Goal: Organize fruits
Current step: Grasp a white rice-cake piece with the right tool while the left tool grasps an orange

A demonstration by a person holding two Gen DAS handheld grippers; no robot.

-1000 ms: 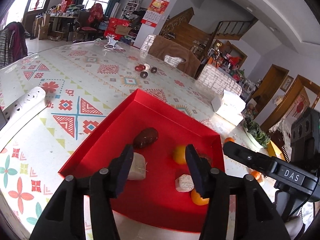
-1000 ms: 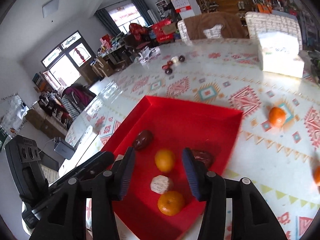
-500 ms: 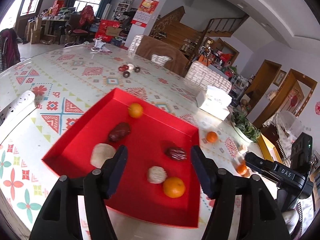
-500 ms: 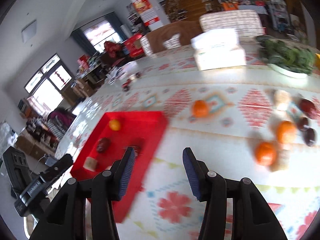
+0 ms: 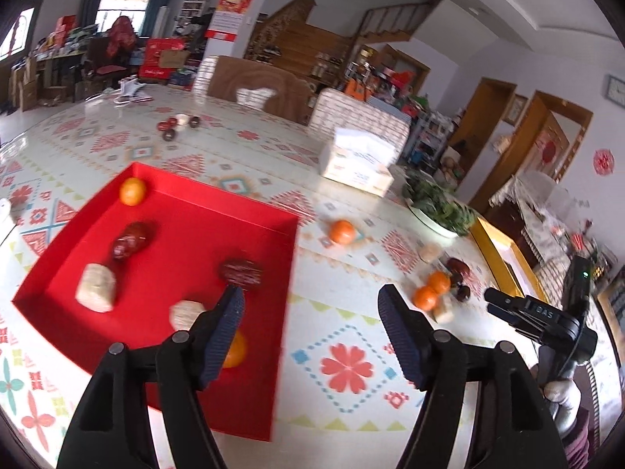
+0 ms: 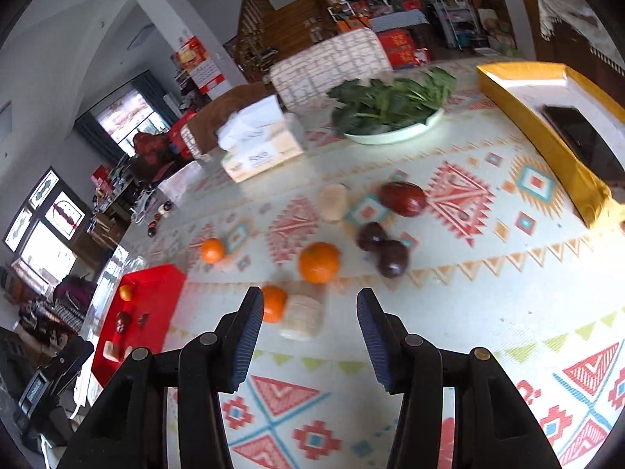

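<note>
A red tray (image 5: 269,242) on the patterned table holds two oranges, two dark red dates (image 5: 131,239) and two pale chunks (image 5: 96,288). My left gripper (image 5: 310,332) is open and empty above the tray's right edge. My right gripper (image 6: 308,336) is open and empty just short of a loose cluster on the table: a pale chunk (image 6: 301,315), two oranges (image 6: 318,262), dark fruits (image 6: 390,258) and a red date (image 6: 404,198). A lone orange (image 5: 341,231) lies right of the tray. The cluster also shows in the left wrist view (image 5: 431,291).
A tissue box (image 5: 355,162), a white plate of greens (image 6: 390,117) and a yellow-rimmed box (image 6: 547,133) stand along the far and right side. Small dark fruits (image 5: 177,125) lie far back. The right gripper also shows in the left wrist view (image 5: 543,316).
Both grippers pulled back from the tray and swung right. The right one now faces the loose fruit cluster. An orange now lies in the tray's far corner.
</note>
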